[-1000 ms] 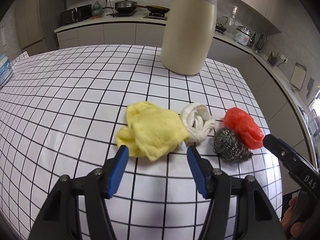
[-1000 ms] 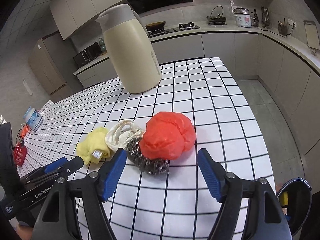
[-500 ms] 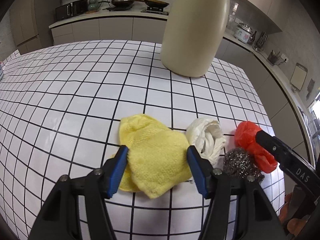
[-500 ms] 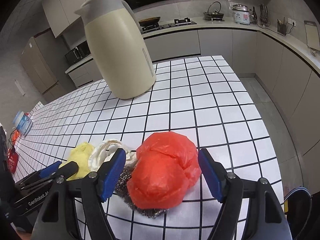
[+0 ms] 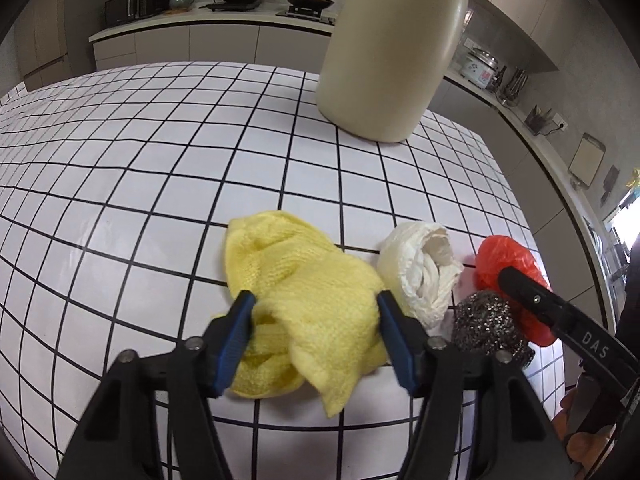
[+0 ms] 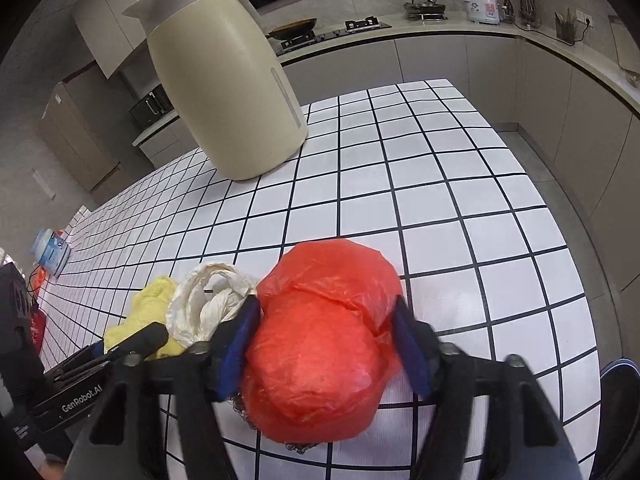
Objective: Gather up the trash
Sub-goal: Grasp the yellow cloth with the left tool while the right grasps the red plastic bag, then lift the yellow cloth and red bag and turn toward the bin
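Several scraps lie in a row on the tiled table: a yellow cloth (image 5: 304, 300), a white crumpled bag (image 5: 420, 272), a steel scourer (image 5: 488, 328) and a red plastic bag (image 5: 508, 256). My left gripper (image 5: 314, 320) is open with its blue fingers on either side of the yellow cloth. My right gripper (image 6: 326, 332) is open with its fingers on either side of the red plastic bag (image 6: 328, 344), which hides most of the scourer. The white bag (image 6: 208, 300) and yellow cloth (image 6: 148, 312) lie to its left.
A tall cream thermos jug (image 5: 392, 48) (image 6: 224, 80) stands further back on the white tiled table (image 5: 160, 160). The table's right edge (image 6: 576, 248) drops to the floor. A small blue-and-white tub (image 6: 50, 248) sits far left. Kitchen counters line the back.
Both grippers have moved forward and down: the left one now straddles the yellow cloth and the right one straddles the red bag. Both stay open.
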Motion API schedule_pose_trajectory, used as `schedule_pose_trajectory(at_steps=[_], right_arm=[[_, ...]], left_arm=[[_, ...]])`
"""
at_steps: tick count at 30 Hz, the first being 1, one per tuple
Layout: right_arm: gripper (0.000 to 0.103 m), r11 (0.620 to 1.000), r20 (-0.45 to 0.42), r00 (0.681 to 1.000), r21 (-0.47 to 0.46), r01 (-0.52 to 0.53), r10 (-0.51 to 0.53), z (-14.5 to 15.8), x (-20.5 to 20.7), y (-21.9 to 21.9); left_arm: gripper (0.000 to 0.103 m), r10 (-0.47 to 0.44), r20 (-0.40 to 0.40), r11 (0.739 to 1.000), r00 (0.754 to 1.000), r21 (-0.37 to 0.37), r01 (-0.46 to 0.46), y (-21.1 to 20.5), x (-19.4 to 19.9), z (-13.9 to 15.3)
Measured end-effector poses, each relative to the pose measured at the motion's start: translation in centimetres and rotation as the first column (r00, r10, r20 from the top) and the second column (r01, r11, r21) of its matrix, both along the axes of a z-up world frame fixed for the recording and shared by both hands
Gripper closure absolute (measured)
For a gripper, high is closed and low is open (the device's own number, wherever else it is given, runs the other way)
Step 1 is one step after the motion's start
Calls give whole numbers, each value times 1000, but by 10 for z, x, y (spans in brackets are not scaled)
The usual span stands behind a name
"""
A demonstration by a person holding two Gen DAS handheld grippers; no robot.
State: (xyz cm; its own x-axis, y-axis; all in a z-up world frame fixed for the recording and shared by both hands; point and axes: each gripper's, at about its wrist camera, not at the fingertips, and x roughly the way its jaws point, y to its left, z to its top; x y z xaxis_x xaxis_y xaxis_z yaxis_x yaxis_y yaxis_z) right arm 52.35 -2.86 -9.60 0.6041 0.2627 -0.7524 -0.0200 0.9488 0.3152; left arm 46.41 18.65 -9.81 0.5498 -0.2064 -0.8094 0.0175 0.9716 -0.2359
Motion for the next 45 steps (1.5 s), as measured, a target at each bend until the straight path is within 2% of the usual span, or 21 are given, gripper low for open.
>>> schedule_pose_trajectory(at_steps=[3, 5, 7, 11, 13, 17, 21, 22, 24, 27, 32, 45], right_arm=[[52, 1000, 8, 1000, 10, -4, 4, 1, -2, -1], [56, 1000, 17, 1000, 8, -7, 7, 2, -4, -1], [60, 1000, 28, 1000, 0, -12, 12, 4, -6, 0], [62, 1000, 73, 997, -22, -9, 10, 12, -12, 1], [62, 1000, 79, 997, -24, -10, 11, 16, -13, -1], [62, 1000, 85, 996, -13, 14, -13, 19, -19, -10], [62, 1000, 88, 996, -18, 26, -24, 21, -26, -16], [62, 999, 89, 996, -19, 28, -26, 21, -28, -17], [62, 999, 88, 996, -17, 32, -30, 20, -31, -20], [62, 999, 85, 996, -13, 38, -37, 19, -34, -22], [62, 999, 83, 996, -6, 43, -43, 19, -37, -25], [62, 1000, 102, 994, 0, 26, -26, 29, -58, -28]], left_arm=[[56, -6, 14, 1000, 1000, -1, 6, -2, -4, 2], [59, -5, 23, 1000, 1000, 1, 5, -2, -5, 4], [61, -1, 26, 1000, 1000, -1, 1, -1, -7, 5], [63, 5, 31, 1000, 1000, 7, -5, -2, -11, 6], [60, 9, 26, 1000, 1000, 24, -10, -4, -10, 5], [35, 43, -4, 999, 999, 31, -43, -3, -6, 1], [33, 35, 7, 999, 999, 30, -35, -4, -2, -4], [36, 28, 12, 999, 1000, 30, -28, -5, -2, -5], [54, 9, 27, 1000, 1000, 24, -9, -8, -3, -5], [64, -14, 59, 999, 998, 51, 11, -16, -8, -1], [69, 6, 74, 999, 997, 39, -9, -11, -15, 4], [69, 30, 142, 997, 989, 61, -40, -12, -57, 30]])
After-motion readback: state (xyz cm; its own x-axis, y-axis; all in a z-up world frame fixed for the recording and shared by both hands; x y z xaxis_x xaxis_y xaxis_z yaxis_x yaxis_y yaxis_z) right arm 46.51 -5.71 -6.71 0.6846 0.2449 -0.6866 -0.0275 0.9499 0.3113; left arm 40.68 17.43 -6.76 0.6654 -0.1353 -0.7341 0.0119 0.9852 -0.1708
